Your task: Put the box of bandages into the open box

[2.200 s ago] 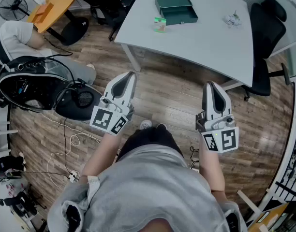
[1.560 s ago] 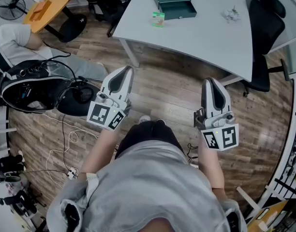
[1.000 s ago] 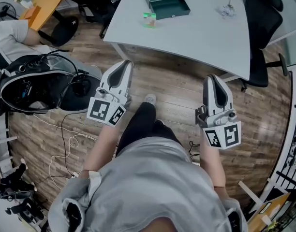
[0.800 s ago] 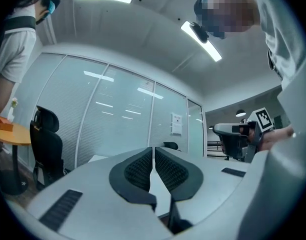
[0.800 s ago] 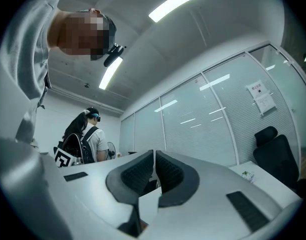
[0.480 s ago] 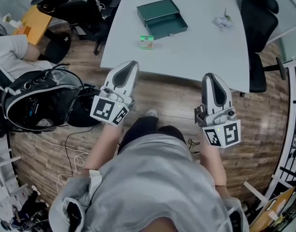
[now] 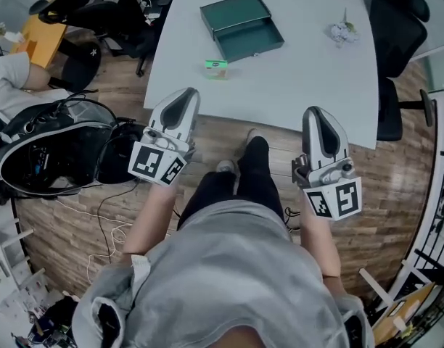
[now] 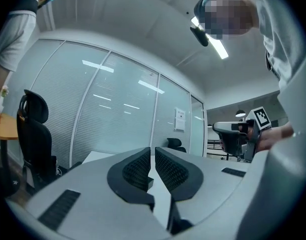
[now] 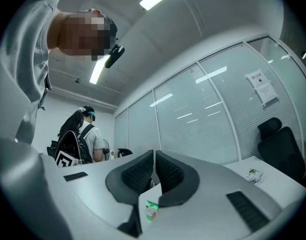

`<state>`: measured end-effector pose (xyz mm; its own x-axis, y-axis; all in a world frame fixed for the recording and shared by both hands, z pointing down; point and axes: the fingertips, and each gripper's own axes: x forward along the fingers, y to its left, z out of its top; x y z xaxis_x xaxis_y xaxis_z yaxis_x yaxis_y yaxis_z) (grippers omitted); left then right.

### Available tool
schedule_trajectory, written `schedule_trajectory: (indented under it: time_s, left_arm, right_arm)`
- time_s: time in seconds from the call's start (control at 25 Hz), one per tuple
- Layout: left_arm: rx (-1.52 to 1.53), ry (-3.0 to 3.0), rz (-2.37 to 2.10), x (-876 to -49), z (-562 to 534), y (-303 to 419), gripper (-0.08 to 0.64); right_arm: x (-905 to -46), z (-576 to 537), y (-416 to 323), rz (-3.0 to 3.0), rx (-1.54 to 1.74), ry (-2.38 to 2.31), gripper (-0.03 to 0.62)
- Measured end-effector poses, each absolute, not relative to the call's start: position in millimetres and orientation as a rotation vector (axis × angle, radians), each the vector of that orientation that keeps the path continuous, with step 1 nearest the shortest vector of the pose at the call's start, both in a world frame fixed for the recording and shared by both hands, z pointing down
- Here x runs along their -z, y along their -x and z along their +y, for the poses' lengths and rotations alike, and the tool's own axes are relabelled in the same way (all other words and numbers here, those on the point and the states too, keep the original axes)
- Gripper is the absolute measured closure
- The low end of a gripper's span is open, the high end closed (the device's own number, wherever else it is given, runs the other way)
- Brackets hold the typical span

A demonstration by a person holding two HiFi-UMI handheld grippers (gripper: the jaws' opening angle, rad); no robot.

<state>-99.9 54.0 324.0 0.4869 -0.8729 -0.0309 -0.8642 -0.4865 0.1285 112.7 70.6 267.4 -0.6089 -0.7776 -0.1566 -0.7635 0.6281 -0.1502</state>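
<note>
The small green-and-white box of bandages (image 7: 216, 67) lies on the white table (image 7: 302, 78), near its left front part. Just beyond it stands the dark green open box (image 7: 241, 26), its lid laid back. My left gripper (image 7: 180, 101) and right gripper (image 7: 318, 119) are held side by side short of the table's front edge, both shut and empty. In the right gripper view the bandage box (image 9: 151, 210) shows low between the shut jaws of the right gripper (image 9: 154, 160). The left gripper (image 8: 153, 156) points over the table top.
A crumpled wad (image 7: 343, 32) lies at the table's far right. A black office chair (image 7: 395, 35) stands to the right of the table. A black backpack with cables (image 7: 44, 154) lies on the wooden floor at left. Further chairs (image 7: 91, 6) stand at the back left.
The person has stepped toward the table, which now lies much nearer and more square ahead. Both grippers stayed shut and level in front of the body.
</note>
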Motion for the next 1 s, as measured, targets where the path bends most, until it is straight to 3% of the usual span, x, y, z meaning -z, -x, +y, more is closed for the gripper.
schedule_trajectory:
  time_s: [0.28, 0.6, 1.0]
  left_arm:
    - [0.097, -2.569, -1.692, -340, -24, 84, 0.528]
    - [0.0, -2.419, -1.905, -352, -131, 117, 0.528]
    - [-0.085, -2.479, -1.737, -376, -168, 100, 0.526]
  right_arm:
    - [-272, -25, -127, 2.688, 0.121, 1.093, 0.543]
    - [-266, -148, -118, 2.797, 0.115, 0.919, 0.543]
    - [-281, -196, -109, 2.828, 0.187, 0.837, 0.543]
